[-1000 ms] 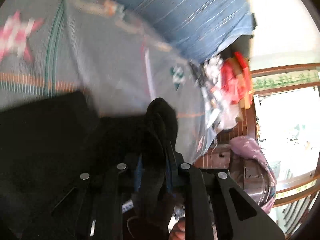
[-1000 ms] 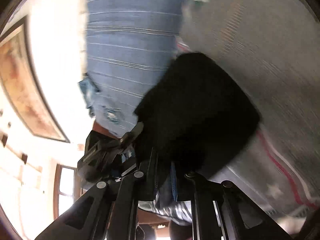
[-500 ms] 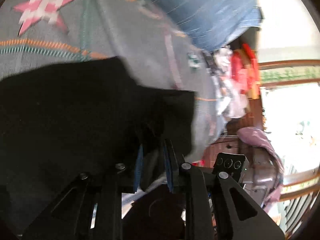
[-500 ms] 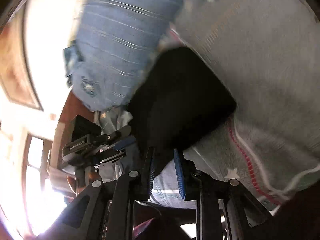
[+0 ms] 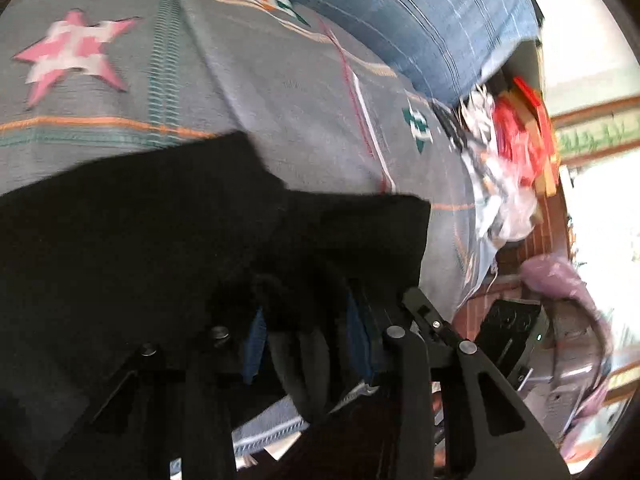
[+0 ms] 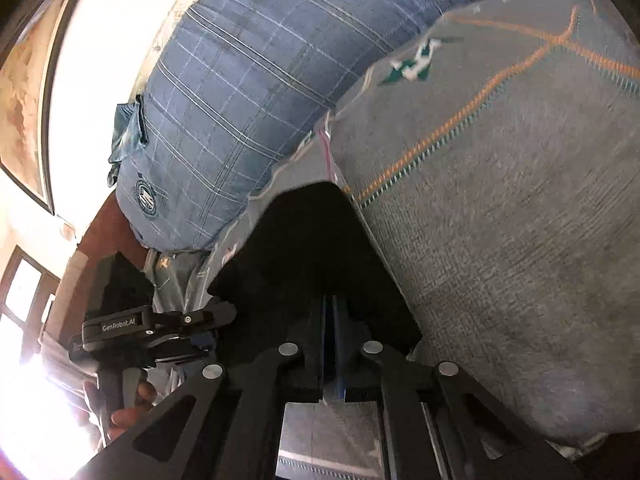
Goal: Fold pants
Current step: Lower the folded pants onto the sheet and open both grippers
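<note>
The black pants (image 5: 132,240) lie spread on a grey patterned bedspread (image 5: 248,80). My left gripper (image 5: 306,320) has its blue-padded jaws apart with a fold of the black cloth lying between them, loose. In the right wrist view the pants (image 6: 316,248) hang as a dark flap at the bed's edge. My right gripper (image 6: 330,320) is shut on that cloth, pads pressed together. The left gripper also shows in the right wrist view (image 6: 160,328), held in a hand at the lower left.
A blue plaid pillow (image 5: 400,12) lies along the bed's far side, also in the right wrist view (image 6: 240,92). Red and white clutter (image 5: 508,136) sits beside the bed. A purple cloth (image 5: 560,280) drapes over furniture. The bedspread (image 6: 500,220) fills the right.
My left gripper's jaws have opened wider around the cloth. My right gripper has closed on the pants edge, and the pants have spread lower on the bed.
</note>
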`<state>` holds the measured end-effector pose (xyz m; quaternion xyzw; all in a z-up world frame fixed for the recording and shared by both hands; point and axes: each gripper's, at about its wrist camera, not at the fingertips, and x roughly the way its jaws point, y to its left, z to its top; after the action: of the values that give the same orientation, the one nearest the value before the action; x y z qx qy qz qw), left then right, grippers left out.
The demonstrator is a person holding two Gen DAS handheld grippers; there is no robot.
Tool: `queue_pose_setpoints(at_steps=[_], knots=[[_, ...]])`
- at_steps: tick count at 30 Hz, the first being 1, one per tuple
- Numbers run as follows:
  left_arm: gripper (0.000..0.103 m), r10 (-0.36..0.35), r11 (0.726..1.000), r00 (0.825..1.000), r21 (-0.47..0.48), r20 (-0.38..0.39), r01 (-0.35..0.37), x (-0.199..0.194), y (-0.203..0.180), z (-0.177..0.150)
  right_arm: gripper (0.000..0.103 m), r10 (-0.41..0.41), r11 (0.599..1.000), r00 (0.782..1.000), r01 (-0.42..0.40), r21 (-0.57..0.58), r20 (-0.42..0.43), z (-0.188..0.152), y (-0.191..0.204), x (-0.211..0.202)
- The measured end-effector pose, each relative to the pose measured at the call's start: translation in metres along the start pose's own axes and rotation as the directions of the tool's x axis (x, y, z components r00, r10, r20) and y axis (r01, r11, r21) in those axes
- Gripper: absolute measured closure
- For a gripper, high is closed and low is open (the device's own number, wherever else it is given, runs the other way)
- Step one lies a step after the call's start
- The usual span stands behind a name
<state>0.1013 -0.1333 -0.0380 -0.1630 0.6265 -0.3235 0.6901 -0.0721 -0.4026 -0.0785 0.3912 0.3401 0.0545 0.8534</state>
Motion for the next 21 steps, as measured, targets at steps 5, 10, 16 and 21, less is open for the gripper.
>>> queue_pose_setpoints(at_steps=[5,10,16,21], knots=[[0.066,0.023,0.999,0.993,-0.035,0.115,-0.02,-0.049,0.028,-0.001,0.086,-0.035,0.995,0.998,0.039,-0.089,0.046,0.001,0.027,-0.015],[0.061,-0.093,0.993,0.993,-0.065,0.073,0.098,-0.049,0.033,-0.017,0.084,-0.012,0.992,0.999,0.017,-0.125,0.039,0.023,0.059,0.008],[0.05,-0.016,1.0,0.999,-0.005,0.039,0.016,-0.001,0.0,-0.022,0.08,-0.03,0.995,0.999,0.032,-0.094,0.016,0.037,0.06,0.033],[0.056,0.158,0.982,0.979,0.081,0.131,-0.17,0.014,-0.024,-0.022,0.087,-0.086,0.99,0.995,0.079,-0.12,-0.053,0.038,0.043,0.057]])
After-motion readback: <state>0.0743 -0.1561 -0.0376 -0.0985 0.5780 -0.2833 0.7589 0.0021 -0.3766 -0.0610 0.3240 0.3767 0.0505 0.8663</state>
